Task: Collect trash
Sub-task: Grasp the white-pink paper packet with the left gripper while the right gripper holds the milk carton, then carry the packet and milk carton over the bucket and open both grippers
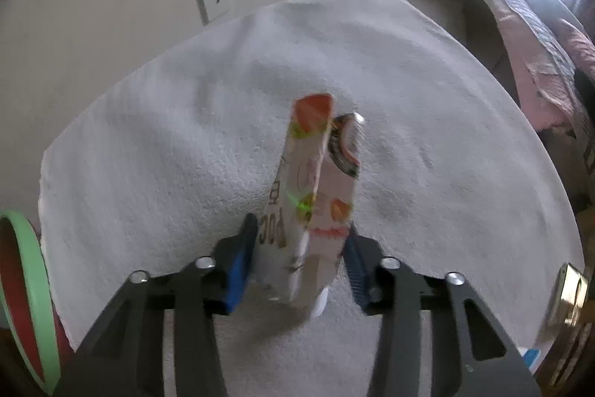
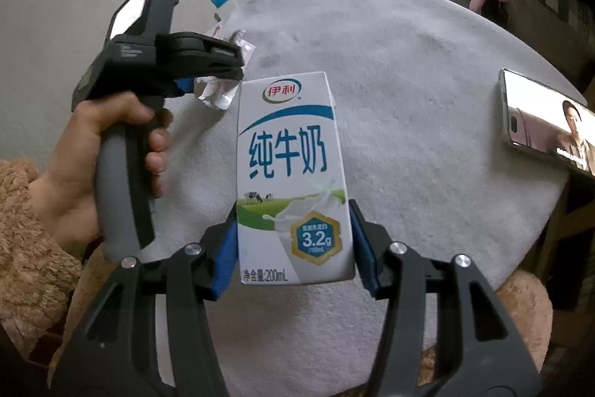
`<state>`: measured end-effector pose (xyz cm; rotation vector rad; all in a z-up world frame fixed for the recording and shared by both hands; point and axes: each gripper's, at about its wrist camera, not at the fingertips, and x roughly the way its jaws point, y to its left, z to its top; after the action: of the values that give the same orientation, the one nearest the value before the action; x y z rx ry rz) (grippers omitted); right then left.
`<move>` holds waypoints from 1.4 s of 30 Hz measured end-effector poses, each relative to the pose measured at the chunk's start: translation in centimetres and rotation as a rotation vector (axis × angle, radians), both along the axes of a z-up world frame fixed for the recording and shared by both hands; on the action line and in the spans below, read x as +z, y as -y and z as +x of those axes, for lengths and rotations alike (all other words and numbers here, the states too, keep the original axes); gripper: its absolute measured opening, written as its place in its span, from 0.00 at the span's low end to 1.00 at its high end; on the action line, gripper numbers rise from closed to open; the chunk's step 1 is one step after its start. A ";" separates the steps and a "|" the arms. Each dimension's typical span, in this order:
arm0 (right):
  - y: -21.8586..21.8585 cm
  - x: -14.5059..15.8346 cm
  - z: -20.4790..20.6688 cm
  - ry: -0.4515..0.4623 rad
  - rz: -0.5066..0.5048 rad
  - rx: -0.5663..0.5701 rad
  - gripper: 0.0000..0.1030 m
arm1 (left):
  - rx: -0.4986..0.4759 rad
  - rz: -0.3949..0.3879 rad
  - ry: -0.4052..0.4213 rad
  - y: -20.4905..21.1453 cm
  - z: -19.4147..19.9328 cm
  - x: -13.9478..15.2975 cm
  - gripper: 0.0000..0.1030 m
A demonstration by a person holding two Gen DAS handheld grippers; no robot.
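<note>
The crumpled wrapper is pinched in the left gripper and the milk carton clamped in the right gripper; the limp wrapper could be dropped back near the table's far edge

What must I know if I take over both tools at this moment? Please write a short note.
Left tool: closed on a crumpled snack wrapper, which stands on edge between the pads over the white-covered table.
Right tool: closed on a milk carton, gripped by its sides near the bottom.
Done: both pieces are gripped.
Left: drop both in the bin. The green-rimmed container at the table's left edge may be it. I see no other trash. The phone on the table is not trash.
</note>
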<state>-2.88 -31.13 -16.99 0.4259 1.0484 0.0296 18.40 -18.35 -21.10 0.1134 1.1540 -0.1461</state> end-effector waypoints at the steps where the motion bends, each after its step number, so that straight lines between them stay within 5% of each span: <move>1: 0.0 0.0 -0.2 -0.001 0.001 -0.001 0.50 | -0.004 0.004 0.008 -0.1 -0.1 0.2 0.34; 7: 0.1 -0.3 0.2 -0.014 0.006 -0.003 0.50 | -0.063 0.071 0.099 -1.5 -1.9 2.7 0.32; 15: -0.1 -1.2 1.0 -0.042 -0.008 -0.010 0.50 | -0.103 0.066 0.256 -5.9 -7.1 9.5 0.33; 24: -0.9 -1.6 1.8 -0.073 -0.060 -0.020 0.50 | -0.064 0.001 0.266 -11.4 -13.8 11.2 0.33; 34: -2.5 -0.1 1.4 -0.047 -0.160 0.017 0.50 | -0.019 -0.050 0.326 -13.6 -15.5 12.6 0.34; 42: -2.7 4.2 1.6 0.037 -0.114 -0.003 0.50 | 0.028 -0.066 0.343 -15.6 -15.9 13.1 0.34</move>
<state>-1.31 -28.42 -12.77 0.3227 1.0076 -0.0252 2.46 -2.70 -8.04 0.0605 0.8074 -0.1336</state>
